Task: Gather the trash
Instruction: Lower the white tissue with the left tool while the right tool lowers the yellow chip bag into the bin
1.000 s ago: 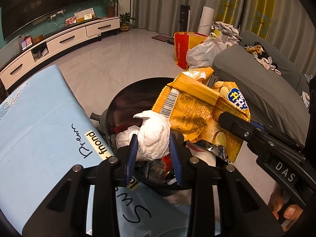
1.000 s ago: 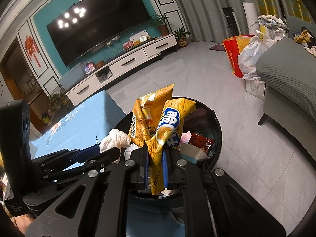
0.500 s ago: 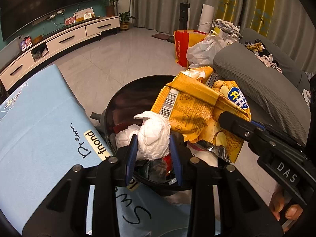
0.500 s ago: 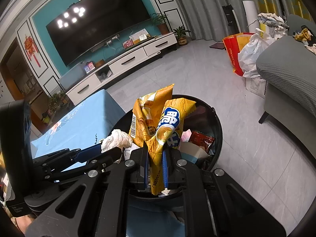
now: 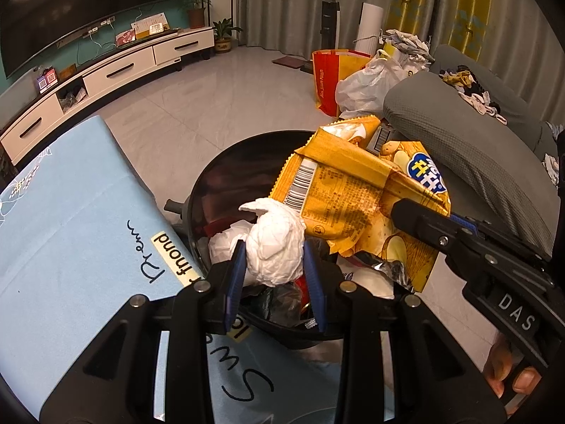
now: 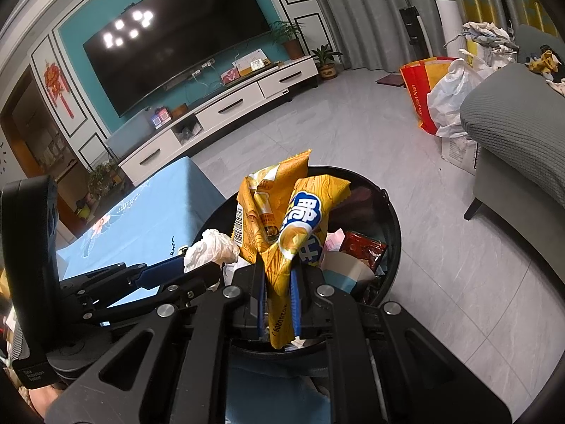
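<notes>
My left gripper [image 5: 273, 261] is shut on a crumpled white tissue [image 5: 275, 243] and holds it over the near rim of a round black trash bin [image 5: 219, 176]. My right gripper [image 6: 279, 275] is shut on a crumpled yellow chip bag [image 6: 282, 219] and holds it upright over the same bin [image 6: 392, 219]. The chip bag [image 5: 356, 201] and the right gripper's finger show at the right of the left wrist view. The tissue [image 6: 212, 251] and the left gripper show at the left of the right wrist view. The bin holds a red wrapper [image 6: 362, 249], a paper cup and other trash.
A table with a light blue cloth [image 5: 70, 219] borders the bin on the left. A grey sofa [image 5: 469, 141] stands to the right, with bags [image 5: 356, 84] beside it. A white TV cabinet [image 6: 226, 109] and grey tiled floor [image 6: 459, 282] lie beyond.
Both grippers and what they hold have barely moved. The tissue and the chip bag stay gripped over the bin.
</notes>
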Demonstrator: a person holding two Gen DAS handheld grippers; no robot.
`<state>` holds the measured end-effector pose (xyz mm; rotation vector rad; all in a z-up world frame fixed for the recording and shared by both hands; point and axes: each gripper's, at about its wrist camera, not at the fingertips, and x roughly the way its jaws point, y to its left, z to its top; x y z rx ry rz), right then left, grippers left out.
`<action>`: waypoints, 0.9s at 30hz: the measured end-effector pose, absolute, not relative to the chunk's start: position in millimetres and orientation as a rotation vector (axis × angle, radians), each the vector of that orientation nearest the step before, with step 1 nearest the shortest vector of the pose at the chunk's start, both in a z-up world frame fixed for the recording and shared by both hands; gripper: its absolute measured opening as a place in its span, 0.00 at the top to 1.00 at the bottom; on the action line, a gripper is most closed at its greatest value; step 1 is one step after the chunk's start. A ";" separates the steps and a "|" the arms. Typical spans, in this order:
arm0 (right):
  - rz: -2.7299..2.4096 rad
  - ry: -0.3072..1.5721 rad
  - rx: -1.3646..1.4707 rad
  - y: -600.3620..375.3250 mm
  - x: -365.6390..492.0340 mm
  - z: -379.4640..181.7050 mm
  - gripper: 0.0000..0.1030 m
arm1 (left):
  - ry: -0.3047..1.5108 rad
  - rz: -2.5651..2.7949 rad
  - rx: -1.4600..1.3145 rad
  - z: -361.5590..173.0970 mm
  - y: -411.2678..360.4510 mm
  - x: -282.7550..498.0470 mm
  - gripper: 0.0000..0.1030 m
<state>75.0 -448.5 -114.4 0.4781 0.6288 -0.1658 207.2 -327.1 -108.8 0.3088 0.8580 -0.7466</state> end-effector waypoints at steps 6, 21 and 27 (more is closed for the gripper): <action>-0.166 0.631 0.483 -449.1 74.6 -116.1 0.88 | 0.861 -0.745 0.312 -108.6 -327.3 206.9 0.66; -0.163 0.634 0.486 -447.7 73.7 -115.7 0.87 | 0.866 -0.737 0.315 -110.7 -327.6 208.0 0.63; -0.165 0.634 0.486 -447.8 73.7 -115.3 0.87 | 0.867 -0.732 0.316 -111.2 -330.0 207.3 0.63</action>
